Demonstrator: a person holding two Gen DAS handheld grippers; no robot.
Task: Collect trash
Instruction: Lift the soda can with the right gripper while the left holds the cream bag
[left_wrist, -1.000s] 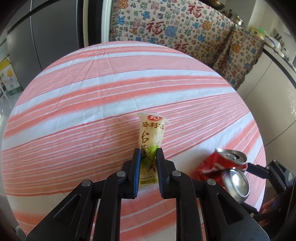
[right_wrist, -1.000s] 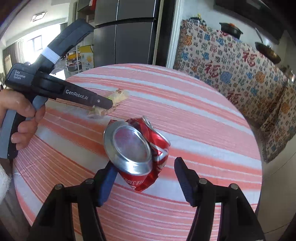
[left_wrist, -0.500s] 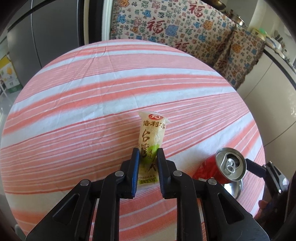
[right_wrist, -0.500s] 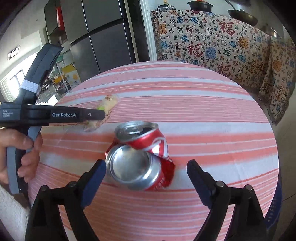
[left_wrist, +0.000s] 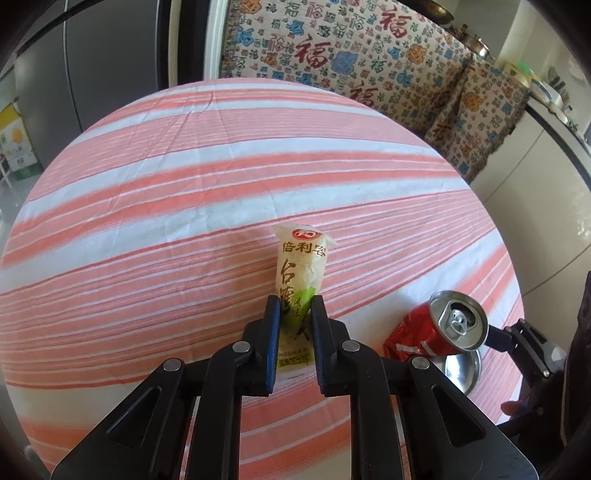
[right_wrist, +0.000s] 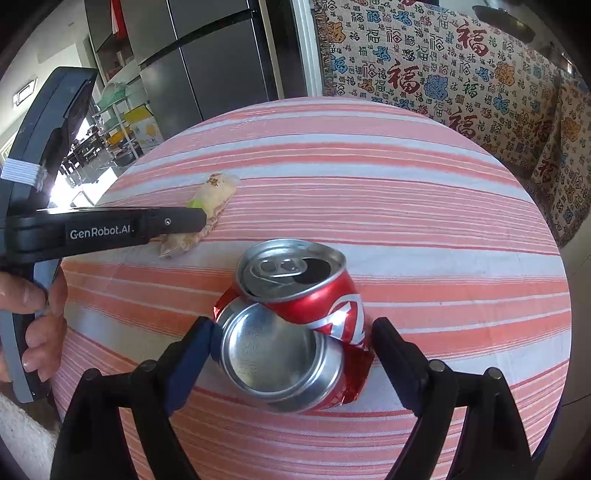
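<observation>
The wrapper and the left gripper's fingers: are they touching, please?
Touching. The left wrist view shows both fingers of the left gripper pressed against the wrapper, pinching its lower half.

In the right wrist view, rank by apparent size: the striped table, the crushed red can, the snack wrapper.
1. Striped table, fills most of the view.
2. Crushed red can, large partly because it lies close to the camera, between the open right gripper fingers.
3. Snack wrapper, smallest; farther off and partly hidden by the left gripper.

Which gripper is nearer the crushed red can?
Right. The right gripper straddles the crushed red can, jaws open either side. The left gripper is off to the can's side, shut on the snack wrapper.
</observation>
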